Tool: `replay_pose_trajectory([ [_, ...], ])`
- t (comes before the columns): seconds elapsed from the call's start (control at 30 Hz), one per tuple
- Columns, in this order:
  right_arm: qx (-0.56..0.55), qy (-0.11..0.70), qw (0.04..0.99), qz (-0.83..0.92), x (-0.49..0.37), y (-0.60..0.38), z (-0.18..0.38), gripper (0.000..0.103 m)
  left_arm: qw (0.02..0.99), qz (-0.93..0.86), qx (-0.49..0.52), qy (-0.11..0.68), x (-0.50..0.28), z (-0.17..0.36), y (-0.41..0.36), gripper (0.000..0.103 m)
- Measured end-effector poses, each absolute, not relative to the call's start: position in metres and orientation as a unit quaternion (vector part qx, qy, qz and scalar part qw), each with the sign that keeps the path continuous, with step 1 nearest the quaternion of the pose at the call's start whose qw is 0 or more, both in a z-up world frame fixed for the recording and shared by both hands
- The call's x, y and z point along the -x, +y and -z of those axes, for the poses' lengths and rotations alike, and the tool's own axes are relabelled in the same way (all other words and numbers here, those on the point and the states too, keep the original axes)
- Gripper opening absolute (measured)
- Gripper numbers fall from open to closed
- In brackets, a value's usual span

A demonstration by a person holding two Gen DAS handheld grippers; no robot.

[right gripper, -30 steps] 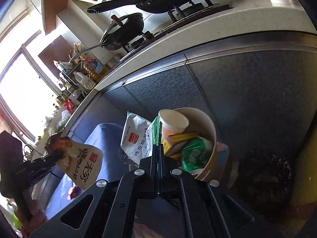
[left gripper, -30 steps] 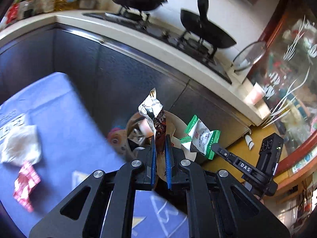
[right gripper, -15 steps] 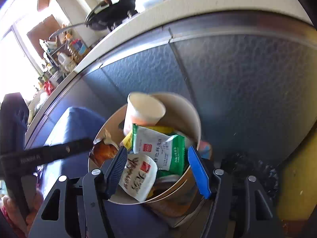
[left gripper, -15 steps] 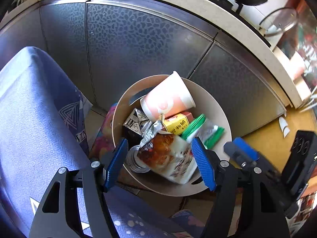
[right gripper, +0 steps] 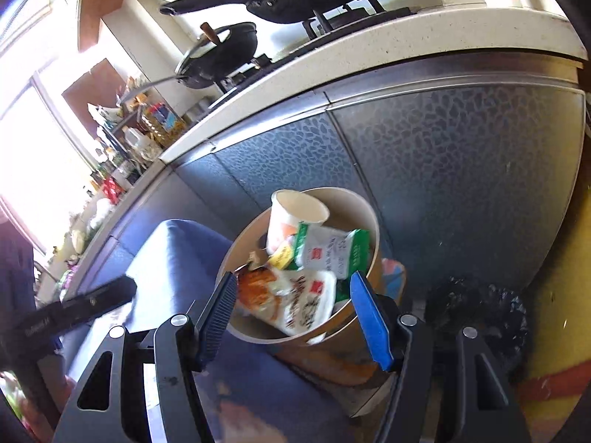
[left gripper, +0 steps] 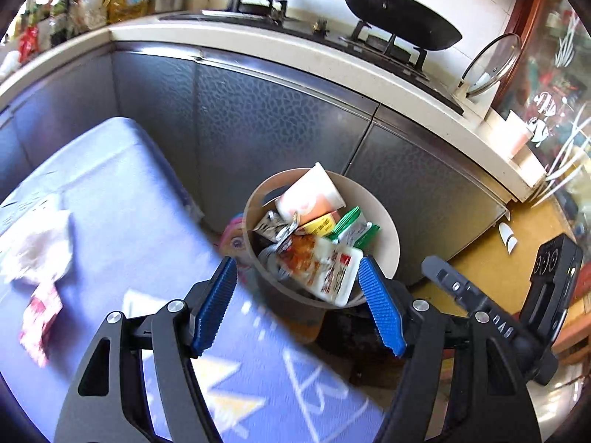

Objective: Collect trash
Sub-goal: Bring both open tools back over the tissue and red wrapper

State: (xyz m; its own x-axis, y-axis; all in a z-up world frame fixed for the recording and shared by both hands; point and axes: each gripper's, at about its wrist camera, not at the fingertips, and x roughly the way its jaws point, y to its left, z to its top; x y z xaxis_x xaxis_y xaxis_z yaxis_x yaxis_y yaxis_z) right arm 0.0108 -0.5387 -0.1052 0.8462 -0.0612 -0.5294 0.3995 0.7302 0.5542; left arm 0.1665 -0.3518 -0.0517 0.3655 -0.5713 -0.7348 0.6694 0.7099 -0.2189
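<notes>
1. Blue table [left gripper: 122, 192], left: tissue [left gripper: 37, 249] and red wrapper [left gripper: 38, 317] lie on it.
2. Bin [left gripper: 388, 232] stands on the floor between table and cabinet [left gripper: 280, 140]; cup [left gripper: 310, 195] inside points its mouth up toward the cabinet; noodle packet [left gripper: 325, 267] lies flat on top.
3. Left gripper [left gripper: 297, 306] and right gripper [right gripper: 293, 313] both hold their jaws wide apart, empty, above the bin.

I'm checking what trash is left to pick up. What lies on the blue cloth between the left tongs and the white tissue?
In the left wrist view, only a red-and-white wrapper lies between the left tongs and the white tissue; otherwise bare blue cloth.
</notes>
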Motion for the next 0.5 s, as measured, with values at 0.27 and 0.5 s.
replay_pose_trajectory([
  [0.27, -0.346, 0.234, 0.902, 0.108, 0.017, -0.498, 0.083, 0.064, 0.848, 0.348, -0.074, 0.393, -0.117, 0.045, -0.293, 0.069],
  [0.5, -0.345, 0.237, 0.903, 0.098, 0.034, -0.469, 0.072, 0.064, 0.867, 0.321, -0.076, 0.374, -0.094, 0.04, -0.248, 0.069],
])
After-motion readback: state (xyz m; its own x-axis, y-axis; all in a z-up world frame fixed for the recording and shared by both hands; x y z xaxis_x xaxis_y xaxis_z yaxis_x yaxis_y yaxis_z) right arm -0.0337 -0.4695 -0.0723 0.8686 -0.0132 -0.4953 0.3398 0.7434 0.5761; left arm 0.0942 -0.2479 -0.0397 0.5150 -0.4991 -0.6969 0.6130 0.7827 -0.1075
